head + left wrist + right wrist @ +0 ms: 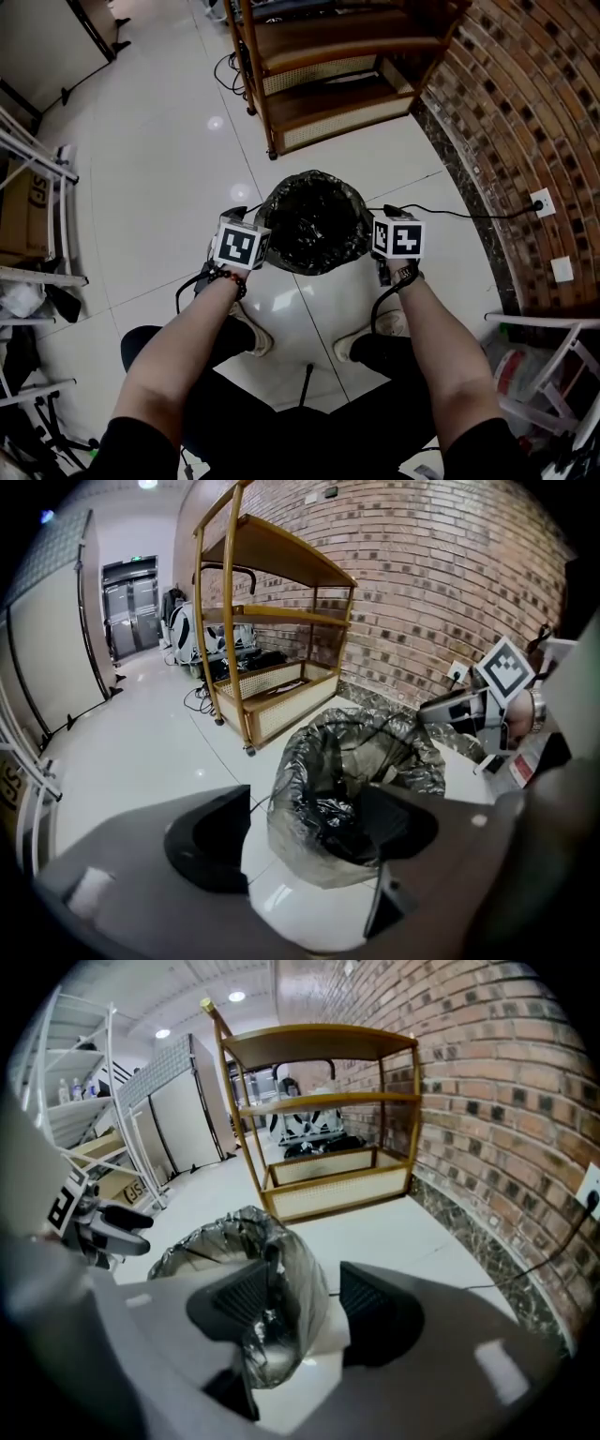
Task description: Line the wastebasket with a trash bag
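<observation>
Jaws apart on left gripper and right gripper, each straddling trash bag rim, unpinched. Risk: a pad snags loose film, dragging liner off.

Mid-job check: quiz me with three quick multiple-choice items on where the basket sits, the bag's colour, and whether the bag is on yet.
1. The wastebasket stands:
A. between the left gripper and right gripper
B. on the wooden shelf
C. behind the person

2. The trash bag is:
A. white
B. dark grey
C. blue

3. The trash bag is:
A. folded on the floor
B. draped over the wastebasket's rim
C. missing

Answers:
1. A, the head view shows one gripper on each side.
2. B, the film looks grey-black.
3. B, the film wraps the rim all round.
</observation>
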Motion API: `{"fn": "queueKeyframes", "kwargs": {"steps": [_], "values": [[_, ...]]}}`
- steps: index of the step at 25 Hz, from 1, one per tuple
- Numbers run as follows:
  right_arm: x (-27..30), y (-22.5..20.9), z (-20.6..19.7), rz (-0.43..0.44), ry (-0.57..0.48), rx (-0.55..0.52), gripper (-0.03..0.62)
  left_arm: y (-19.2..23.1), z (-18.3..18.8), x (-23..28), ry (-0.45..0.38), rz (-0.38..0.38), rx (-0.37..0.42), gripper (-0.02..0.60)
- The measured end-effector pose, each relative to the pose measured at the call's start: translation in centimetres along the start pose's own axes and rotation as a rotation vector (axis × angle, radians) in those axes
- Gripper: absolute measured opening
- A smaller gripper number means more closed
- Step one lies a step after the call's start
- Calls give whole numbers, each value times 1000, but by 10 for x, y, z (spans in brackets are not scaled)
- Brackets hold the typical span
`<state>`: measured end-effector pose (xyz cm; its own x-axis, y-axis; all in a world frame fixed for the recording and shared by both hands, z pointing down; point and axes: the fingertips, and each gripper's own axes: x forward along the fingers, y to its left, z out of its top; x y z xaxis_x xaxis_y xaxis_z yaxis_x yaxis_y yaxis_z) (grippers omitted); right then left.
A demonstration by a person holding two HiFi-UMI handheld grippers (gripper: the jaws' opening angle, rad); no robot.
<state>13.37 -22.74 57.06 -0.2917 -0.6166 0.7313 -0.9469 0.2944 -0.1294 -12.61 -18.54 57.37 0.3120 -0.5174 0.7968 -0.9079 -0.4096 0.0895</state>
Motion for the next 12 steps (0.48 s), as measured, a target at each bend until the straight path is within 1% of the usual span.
{"fn": "queueKeyframes", "kwargs": {"steps": [4, 6, 9, 11, 12], "values": [[11, -3, -10, 1, 31, 19, 243, -5, 1, 4, -1, -3, 8, 371], [16, -3, -12, 22, 26, 39, 249, -8, 2, 8, -2, -8, 14, 371], [19, 7, -9, 102, -5, 68, 312, -8, 2, 14, 3, -7, 24, 371], [20, 19, -8, 156, -16, 25, 383, -6, 1, 17, 8, -5, 25, 371], [20, 24, -8, 172, -18, -9, 383, -6, 1, 18, 6, -6, 25, 371]]}}
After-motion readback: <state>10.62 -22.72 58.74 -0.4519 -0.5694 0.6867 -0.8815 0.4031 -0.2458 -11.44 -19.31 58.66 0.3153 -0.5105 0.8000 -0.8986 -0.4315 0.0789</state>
